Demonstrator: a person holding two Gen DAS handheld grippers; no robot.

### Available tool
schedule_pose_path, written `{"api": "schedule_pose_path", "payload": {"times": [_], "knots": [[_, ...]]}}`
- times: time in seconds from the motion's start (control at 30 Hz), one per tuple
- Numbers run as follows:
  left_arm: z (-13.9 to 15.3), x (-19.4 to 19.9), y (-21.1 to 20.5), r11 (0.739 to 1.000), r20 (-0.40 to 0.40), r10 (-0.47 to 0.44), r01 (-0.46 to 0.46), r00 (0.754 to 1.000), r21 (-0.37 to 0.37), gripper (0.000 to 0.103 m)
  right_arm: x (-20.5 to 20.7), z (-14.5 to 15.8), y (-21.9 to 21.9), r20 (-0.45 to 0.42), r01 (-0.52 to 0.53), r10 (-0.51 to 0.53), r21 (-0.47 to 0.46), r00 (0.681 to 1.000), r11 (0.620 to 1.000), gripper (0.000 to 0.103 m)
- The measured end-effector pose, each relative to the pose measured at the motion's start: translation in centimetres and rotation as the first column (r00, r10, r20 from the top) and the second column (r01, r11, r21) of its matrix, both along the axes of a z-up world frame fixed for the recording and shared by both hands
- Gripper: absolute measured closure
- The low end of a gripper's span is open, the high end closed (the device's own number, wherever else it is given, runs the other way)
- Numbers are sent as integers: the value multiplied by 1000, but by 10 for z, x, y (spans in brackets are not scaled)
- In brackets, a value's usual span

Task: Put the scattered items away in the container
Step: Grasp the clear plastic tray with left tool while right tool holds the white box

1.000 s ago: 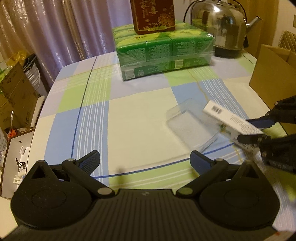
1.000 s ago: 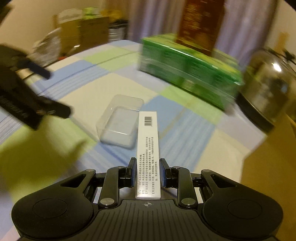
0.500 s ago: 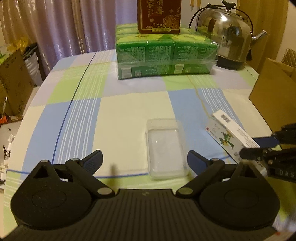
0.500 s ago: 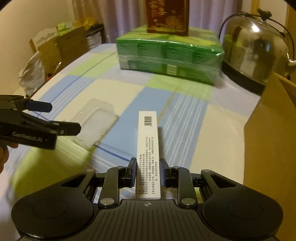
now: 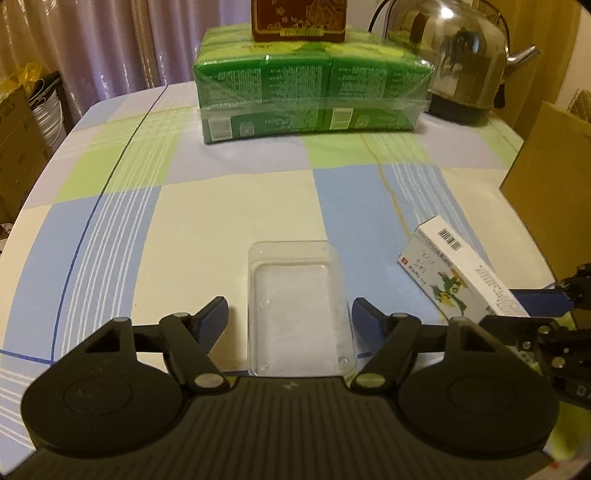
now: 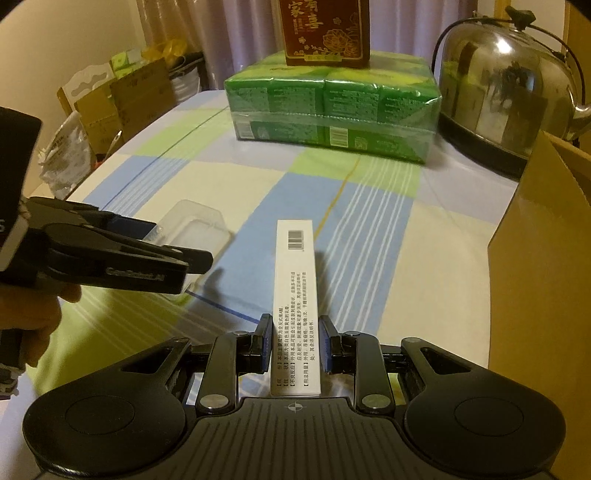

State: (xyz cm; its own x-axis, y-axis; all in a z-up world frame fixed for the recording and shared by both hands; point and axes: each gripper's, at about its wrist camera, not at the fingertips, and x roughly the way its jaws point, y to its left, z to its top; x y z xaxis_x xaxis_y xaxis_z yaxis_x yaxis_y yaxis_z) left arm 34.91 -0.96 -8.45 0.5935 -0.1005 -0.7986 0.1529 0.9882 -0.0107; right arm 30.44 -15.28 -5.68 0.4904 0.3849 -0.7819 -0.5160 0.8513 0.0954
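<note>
A clear plastic container (image 5: 299,306) lies empty on the checked tablecloth, between the wide-spread fingers of my left gripper (image 5: 290,319), which is open around it without touching. In the right wrist view the container (image 6: 195,227) shows partly behind the left gripper (image 6: 147,254). My right gripper (image 6: 293,345) is shut on a long white box (image 6: 295,295) with a barcode and printed text. That box (image 5: 461,273) hangs above the table to the right of the container, with the right gripper (image 5: 546,306) at the frame's right edge.
A wrapped green pack (image 5: 310,96) with a dark red box (image 5: 299,18) on top stands at the back. A steel kettle (image 5: 465,62) sits at the back right. A brown cardboard box (image 6: 543,258) stands at the right edge. A hand (image 6: 29,317) holds the left gripper.
My left gripper has moved forward until the clear container sits between its open fingers. The right gripper still holds the white box, now steady to the container's right.
</note>
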Motion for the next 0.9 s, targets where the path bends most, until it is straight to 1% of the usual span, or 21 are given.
{"api": "schedule_pose_path", "payload": {"times": [0.07, 0.13, 0.2, 0.37, 0.5, 0.63, 0.73, 0.9], "knots": [[-2, 2, -2, 1000, -13, 0, 0, 1000, 3, 51, -1, 0, -1, 0, -3, 3, 1, 1000, 1000, 81], [-2, 2, -4, 1000, -14, -6, 6, 1000, 17, 52, -1, 0, -3, 2, -6, 6, 0, 1000, 1000, 81], [0, 0, -2, 1000, -26, -7, 7, 1000, 3, 52, -1, 0, -3, 0, -3, 3, -1, 1000, 1000, 81], [6, -11, 3, 1000, -42, -23, 24, 999, 13, 52, -2, 2, -5, -5, 19, -19, -12, 1000, 1000, 81], [13, -28, 2, 996, -59, -88, 88, 994, -2, 52, -11, 8, -6, -8, 15, -15, -10, 1000, 1000, 81], [20, -52, -7, 988, -66, -153, 153, 986, 1, 52, -23, 12, -6, -14, 19, -19, -15, 1000, 1000, 81], [24, -72, -17, 979, -69, -203, 205, 977, 17, 52, -34, 13, -8, -38, 29, -30, -19, 999, 999, 81], [25, -101, -25, 971, -80, -234, 237, 969, 28, 52, -61, 18, -13, -57, 28, -29, -21, 998, 999, 81]]}}
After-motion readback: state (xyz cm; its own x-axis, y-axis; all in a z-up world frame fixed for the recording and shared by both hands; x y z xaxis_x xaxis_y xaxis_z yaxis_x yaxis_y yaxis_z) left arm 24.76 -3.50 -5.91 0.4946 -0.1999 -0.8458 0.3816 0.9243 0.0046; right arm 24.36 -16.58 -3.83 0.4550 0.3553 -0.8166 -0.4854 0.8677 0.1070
